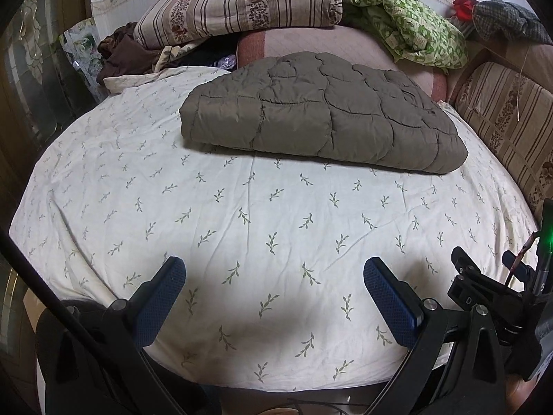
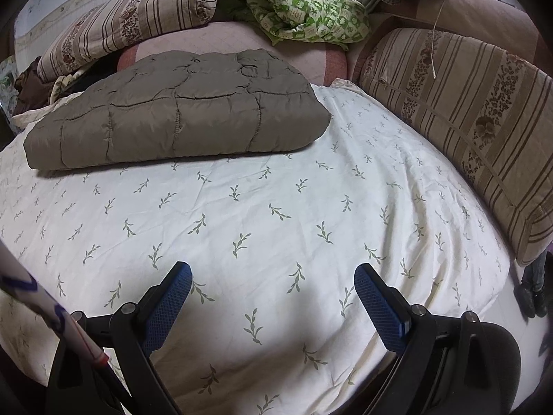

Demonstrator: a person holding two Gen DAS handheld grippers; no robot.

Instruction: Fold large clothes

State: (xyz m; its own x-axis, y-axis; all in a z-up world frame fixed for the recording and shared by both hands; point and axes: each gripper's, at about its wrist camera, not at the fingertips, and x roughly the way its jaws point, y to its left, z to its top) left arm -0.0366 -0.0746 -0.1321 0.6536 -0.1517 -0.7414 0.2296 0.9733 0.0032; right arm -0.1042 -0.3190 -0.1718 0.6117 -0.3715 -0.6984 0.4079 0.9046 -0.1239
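Observation:
A grey-brown quilted padded garment (image 1: 321,117) lies folded into a thick flat bundle on the far half of the bed; it also shows in the right wrist view (image 2: 176,114). The bed has a white sheet with small green leaf sprigs (image 1: 242,214). My left gripper (image 1: 274,269) is open and empty, hovering over the near part of the sheet, well short of the garment. My right gripper (image 2: 273,276) is open and empty too, over the near sheet, apart from the garment. Part of the right gripper's frame shows at the right edge of the left wrist view (image 1: 490,287).
A striped floral pillow (image 1: 235,7) and a green patterned cloth (image 1: 408,24) lie at the head of the bed. A pink cushion (image 1: 345,41) sits behind the garment. A striped bolster (image 2: 466,124) runs along the right side. Dark brown clothes (image 1: 121,55) are piled at far left.

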